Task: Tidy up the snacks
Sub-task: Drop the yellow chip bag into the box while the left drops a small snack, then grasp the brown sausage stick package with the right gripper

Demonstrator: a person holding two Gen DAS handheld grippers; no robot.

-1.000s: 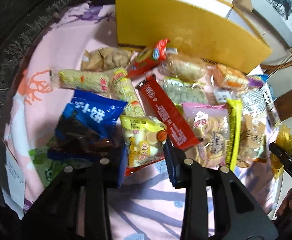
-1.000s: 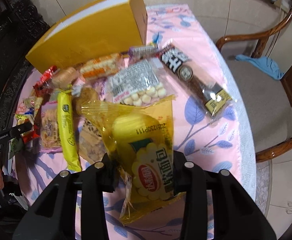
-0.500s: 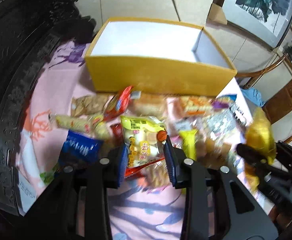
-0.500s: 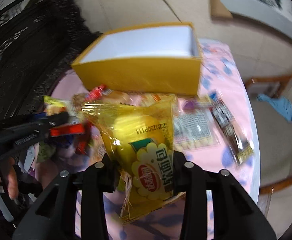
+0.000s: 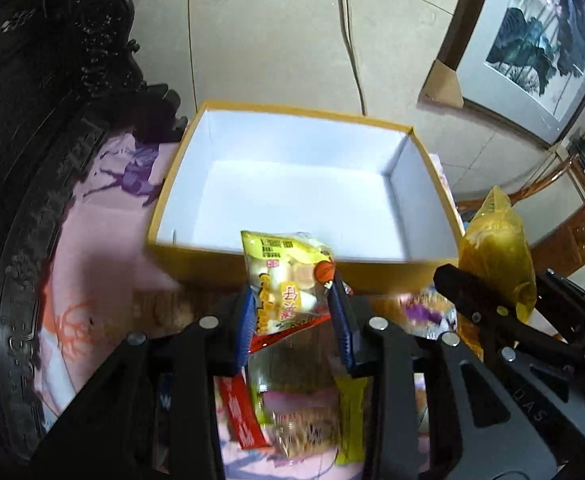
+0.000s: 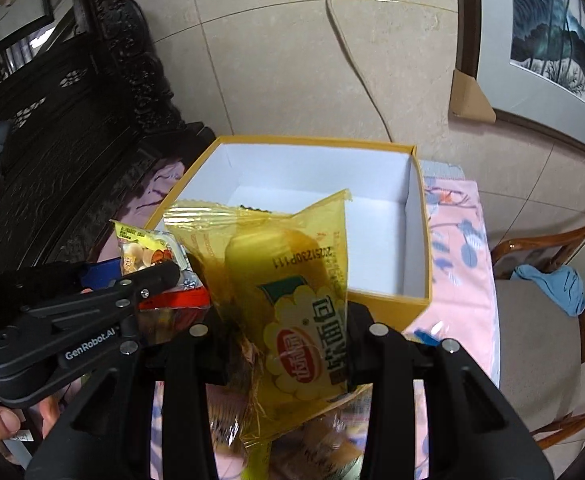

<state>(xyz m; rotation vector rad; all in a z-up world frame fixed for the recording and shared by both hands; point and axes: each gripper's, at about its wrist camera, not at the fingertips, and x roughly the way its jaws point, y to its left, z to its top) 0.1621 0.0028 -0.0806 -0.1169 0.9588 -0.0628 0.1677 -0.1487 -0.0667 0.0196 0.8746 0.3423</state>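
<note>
Left gripper [image 5: 292,312]: we clamp one small yellow biscuit packet [image 5: 288,276], raised before the box.
Right gripper [image 6: 288,344]: we grip one translucent yellow bread packet [image 6: 292,300], red logo.
Loose snacks [image 5: 304,420]: blurred pile on the pink cloth [image 5: 100,240], perhaps five.
Yellow box [image 5: 300,184]: one, open, white inside, beyond both packets.

Both grippers rose off the snack pile on the counter and moved toward the open yellow box [image 5: 196,258], the left gripper [image 5: 292,312] carrying its small yellow snack packet [image 5: 288,276] and the right gripper [image 6: 288,344] its yellow bread bag [image 6: 288,300], so both packs reached the box's near wall.
</note>
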